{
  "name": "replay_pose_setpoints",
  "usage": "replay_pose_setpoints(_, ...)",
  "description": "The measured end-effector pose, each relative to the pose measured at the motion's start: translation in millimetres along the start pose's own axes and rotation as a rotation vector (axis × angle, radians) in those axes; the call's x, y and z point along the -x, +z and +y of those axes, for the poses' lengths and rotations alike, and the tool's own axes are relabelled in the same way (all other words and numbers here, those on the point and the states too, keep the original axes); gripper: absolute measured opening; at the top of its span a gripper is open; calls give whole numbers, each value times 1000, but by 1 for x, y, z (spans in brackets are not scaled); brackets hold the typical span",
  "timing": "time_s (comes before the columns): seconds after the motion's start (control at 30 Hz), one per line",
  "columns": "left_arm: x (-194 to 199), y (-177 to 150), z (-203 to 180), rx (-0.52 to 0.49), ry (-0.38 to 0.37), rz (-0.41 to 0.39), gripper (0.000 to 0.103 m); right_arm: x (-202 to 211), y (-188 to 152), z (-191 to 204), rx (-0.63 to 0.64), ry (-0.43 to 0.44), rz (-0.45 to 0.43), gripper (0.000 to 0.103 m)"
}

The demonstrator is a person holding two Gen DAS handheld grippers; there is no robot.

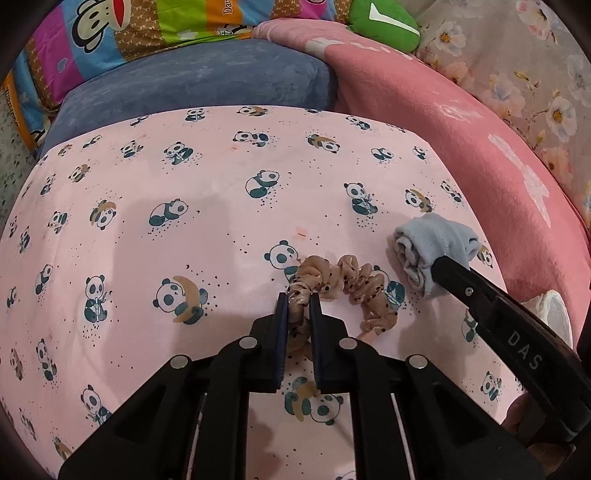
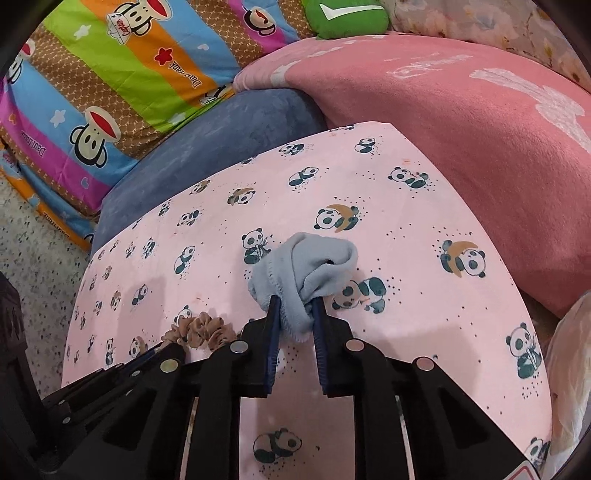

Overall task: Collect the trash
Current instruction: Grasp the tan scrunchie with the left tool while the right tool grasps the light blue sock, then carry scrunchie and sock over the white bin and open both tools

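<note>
A beige dotted scrunchie (image 1: 347, 286) lies on the pink panda-print surface (image 1: 184, 240). My left gripper (image 1: 299, 301) is shut on one end of the scrunchie. A rolled grey-blue sock (image 1: 432, 251) lies to the right of it. My right gripper (image 2: 295, 306) is shut on the near edge of the sock (image 2: 306, 266); it also shows in the left wrist view (image 1: 439, 267) as a black finger reaching the sock. The scrunchie shows in the right wrist view (image 2: 201, 330) at lower left, partly hidden by the left gripper.
A blue cushion (image 1: 199, 79) lies behind the panda surface, a pink blanket (image 1: 461, 122) to the right, a striped monkey-print quilt (image 2: 110, 85) and a green cushion (image 2: 347, 18) at the back. A white plastic bag (image 2: 569, 369) sits at the right edge.
</note>
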State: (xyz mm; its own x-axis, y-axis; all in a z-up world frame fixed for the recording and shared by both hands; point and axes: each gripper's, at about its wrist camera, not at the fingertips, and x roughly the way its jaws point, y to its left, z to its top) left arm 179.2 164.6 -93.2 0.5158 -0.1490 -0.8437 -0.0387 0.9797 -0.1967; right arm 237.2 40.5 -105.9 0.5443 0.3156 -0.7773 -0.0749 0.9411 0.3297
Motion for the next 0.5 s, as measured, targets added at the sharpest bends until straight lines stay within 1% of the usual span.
replay_pose_setpoints(0.3, 37, -19, -34, -57, -39, -32, 11, 62, -30, -14, -41, 13, -57, 17)
replay_pose_setpoints(0.5, 64, -32, -68, -114, -72, -62, 11, 118, -47, -32, -77, 2, -129, 17)
